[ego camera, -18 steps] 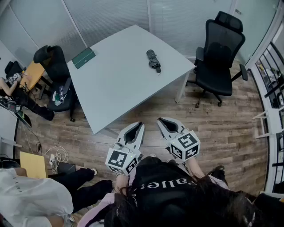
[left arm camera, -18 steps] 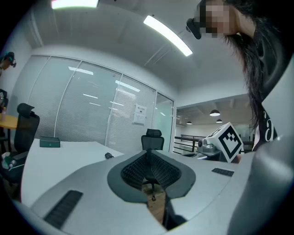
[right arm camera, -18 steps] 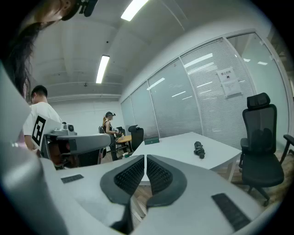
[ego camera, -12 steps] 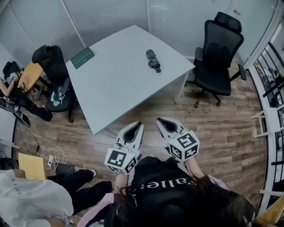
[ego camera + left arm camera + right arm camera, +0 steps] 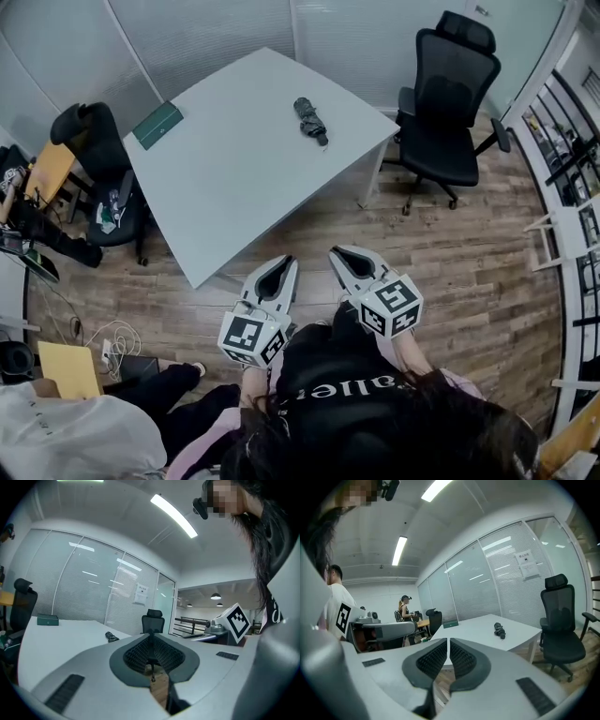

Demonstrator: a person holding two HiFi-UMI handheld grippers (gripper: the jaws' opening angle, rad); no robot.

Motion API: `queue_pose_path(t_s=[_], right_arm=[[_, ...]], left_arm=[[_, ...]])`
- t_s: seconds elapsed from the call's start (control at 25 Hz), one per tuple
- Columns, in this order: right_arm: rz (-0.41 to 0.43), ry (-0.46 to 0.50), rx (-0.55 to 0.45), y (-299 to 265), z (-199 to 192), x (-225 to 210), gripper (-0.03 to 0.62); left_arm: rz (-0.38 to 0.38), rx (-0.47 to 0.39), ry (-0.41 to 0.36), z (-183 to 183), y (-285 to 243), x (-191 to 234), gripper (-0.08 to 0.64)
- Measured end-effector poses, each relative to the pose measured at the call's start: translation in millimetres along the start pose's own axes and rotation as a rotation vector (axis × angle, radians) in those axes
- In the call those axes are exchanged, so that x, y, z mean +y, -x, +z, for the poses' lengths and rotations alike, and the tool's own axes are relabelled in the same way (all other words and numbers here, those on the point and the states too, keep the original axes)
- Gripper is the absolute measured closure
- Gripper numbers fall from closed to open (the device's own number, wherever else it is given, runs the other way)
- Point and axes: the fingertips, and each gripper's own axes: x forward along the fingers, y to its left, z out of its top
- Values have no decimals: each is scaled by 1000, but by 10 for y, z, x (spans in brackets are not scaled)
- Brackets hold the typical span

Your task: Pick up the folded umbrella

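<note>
The folded black umbrella [image 5: 310, 119] lies near the far right corner of the white table [image 5: 234, 178]. It shows small and far off in the left gripper view [image 5: 111, 637] and in the right gripper view [image 5: 500, 630]. Both grippers are held side by side in front of the person's chest, over the wooden floor and short of the table's near edge. The left gripper [image 5: 285, 264] is shut with nothing between its jaws, tips meeting [image 5: 151, 637]. The right gripper [image 5: 339, 254] is shut and empty too [image 5: 447, 642].
A green book [image 5: 157, 125] lies at the table's far left corner. One black office chair [image 5: 441, 103] stands right of the table, another [image 5: 94, 141] to its left. A person in white [image 5: 75, 431] is at lower left, with cables [image 5: 112, 333] on the floor. Railings [image 5: 572, 187] run along the right.
The table, umbrella and right chair have shifted slightly up and left in the head view. Both grippers keep their place before the chest and stay shut.
</note>
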Motion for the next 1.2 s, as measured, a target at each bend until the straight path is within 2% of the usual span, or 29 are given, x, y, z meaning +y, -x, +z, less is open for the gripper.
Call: queue_pose_path(t_s=[0.32,0.64,1.2], right_arm=[[-15,-32,24,-126,-13,-200,561],[40,-50,36,-580,72,-517,560],[105,-65,41,-1422,601,-1804,561]], left_arm=[[-12,14,17,-23,-206,108,515],[39,26,26,8,-577,471,515],[103,28,25,347,-1961,1020,515]])
